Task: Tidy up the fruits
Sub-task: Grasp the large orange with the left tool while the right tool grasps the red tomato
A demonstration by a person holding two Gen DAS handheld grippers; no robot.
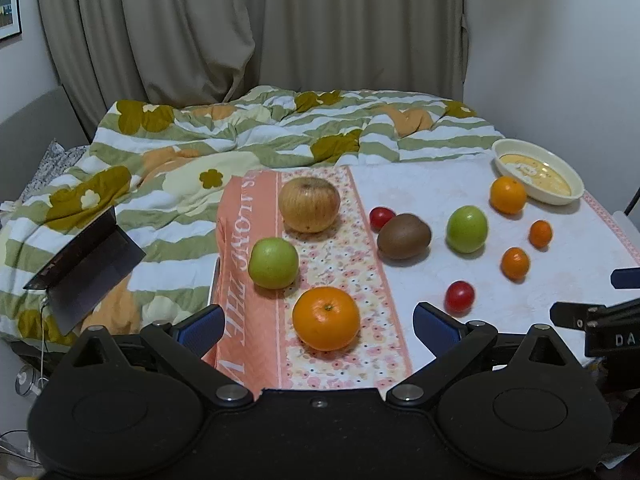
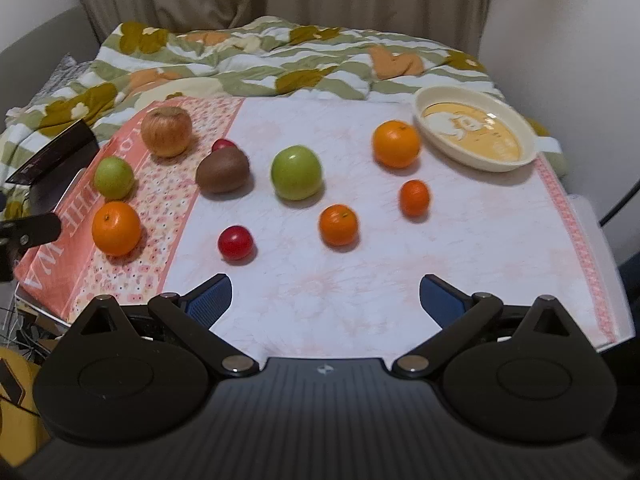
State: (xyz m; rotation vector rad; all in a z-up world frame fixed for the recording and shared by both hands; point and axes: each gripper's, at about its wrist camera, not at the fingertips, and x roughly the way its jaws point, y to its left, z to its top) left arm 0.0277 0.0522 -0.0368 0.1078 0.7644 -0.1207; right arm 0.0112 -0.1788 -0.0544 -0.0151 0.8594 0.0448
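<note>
Nearest the left wrist camera, the left gripper (image 1: 318,326) is hovering with its fingers spread wide and holding nothing, and a large orange (image 1: 326,318) is sitting between the blue pads on the pink floral strip of the cloth (image 1: 420,184) covering the surface. Behind it on that strip, a green apple (image 1: 273,263) and a brownish apple (image 1: 309,205) are lying in a row. On the white part, a kiwi (image 1: 404,236) is touching a red tomato (image 1: 382,218), with a second green apple (image 1: 467,229) well to its right. The right gripper (image 2: 325,300) is likewise hanging open and empty over bare cloth, a second red tomato (image 2: 235,242) just ahead of its left finger. Two small tangerines (image 2: 338,224) (image 2: 414,197) are resting further on, and a medium orange (image 2: 396,143) is lying just beside the cream dish (image 2: 520,136) at the far right corner
</note>
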